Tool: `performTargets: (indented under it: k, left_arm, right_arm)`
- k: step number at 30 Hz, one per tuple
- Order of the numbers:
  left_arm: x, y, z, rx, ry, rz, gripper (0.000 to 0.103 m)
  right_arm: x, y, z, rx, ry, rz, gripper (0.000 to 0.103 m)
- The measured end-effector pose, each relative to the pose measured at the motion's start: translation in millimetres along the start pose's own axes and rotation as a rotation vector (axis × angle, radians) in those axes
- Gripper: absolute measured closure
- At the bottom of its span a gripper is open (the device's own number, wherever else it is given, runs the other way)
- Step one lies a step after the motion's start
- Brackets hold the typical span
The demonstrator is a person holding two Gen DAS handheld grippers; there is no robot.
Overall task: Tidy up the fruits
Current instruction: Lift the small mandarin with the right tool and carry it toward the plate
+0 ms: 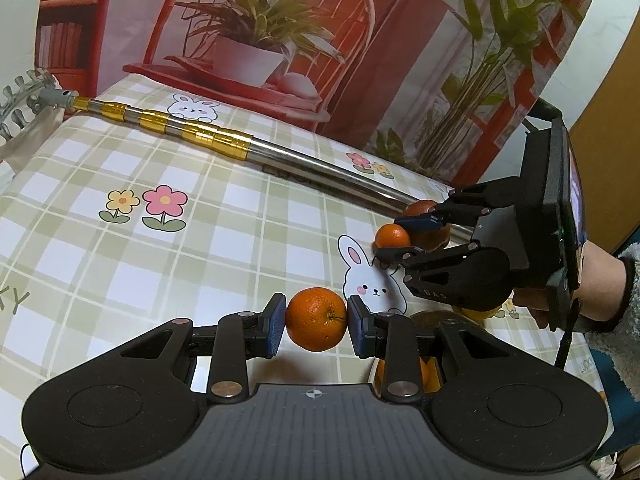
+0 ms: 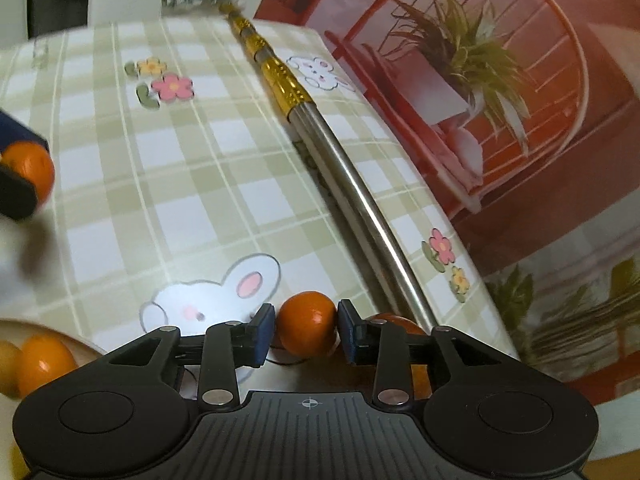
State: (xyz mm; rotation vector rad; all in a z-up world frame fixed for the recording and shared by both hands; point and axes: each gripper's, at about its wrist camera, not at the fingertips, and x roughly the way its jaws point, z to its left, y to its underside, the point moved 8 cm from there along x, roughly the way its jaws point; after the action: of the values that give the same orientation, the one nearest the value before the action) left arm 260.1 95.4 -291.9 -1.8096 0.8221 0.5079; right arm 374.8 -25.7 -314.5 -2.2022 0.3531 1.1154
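My left gripper (image 1: 316,316) is shut on an orange (image 1: 316,334) and holds it above the checked tablecloth. This gripper also shows at the left edge of the right wrist view, where the left gripper (image 2: 28,164) grips the same orange (image 2: 34,160). My right gripper (image 2: 306,322) is shut on a smaller orange (image 2: 307,332), low over the cloth beside the metal pole. In the left wrist view the right gripper (image 1: 396,240) clamps that small orange (image 1: 390,235). A larger, darker orange (image 1: 424,208) lies just behind it, partly hidden by the fingers.
A telescopic pole (image 1: 208,136) with gold sections lies diagonally across the table. A wooden plate (image 2: 80,346) with orange and yellow fruit (image 2: 44,360) sits under the right gripper. A printed backdrop of a red chair and plants stands along the far edge. A sleeved hand (image 1: 600,292) holds the right gripper.
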Motion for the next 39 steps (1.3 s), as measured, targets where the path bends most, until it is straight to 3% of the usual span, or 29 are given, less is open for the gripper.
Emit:
performTargets:
  k: [4, 9, 13, 23, 30, 39]
  left_arm:
    - [-2, 0, -1, 0.001, 0.004, -0.003, 0.068]
    - [0, 2, -4, 0.006, 0.010, 0.003, 0.068]
    - [0, 3, -6, 0.012, 0.012, 0.007, 0.068]
    - [-11, 4, -14, 0.043, 0.005, 0.011, 0.068]
    - [-26, 6, -31, 0.083, 0.005, 0.003, 0.068]
    - [-38, 19, -58, 0.140, 0.012, 0.009, 0.068]
  right_arm:
    - [-5, 1, -3, 0.070, -0.034, -0.022, 0.074]
    - [-24, 3, -3, 0.251, -0.199, -0.071, 0.074]
    - [-25, 9, -1, 0.340, -0.263, -0.065, 0.074]
    - [-38, 18, -6, 0.470, -0.276, -0.113, 0.074]
    - [-80, 31, -8, 0.574, -0.289, -0.204, 0.074]
    - [-139, 68, 0, 0.681, -0.238, -0.323, 0.074]
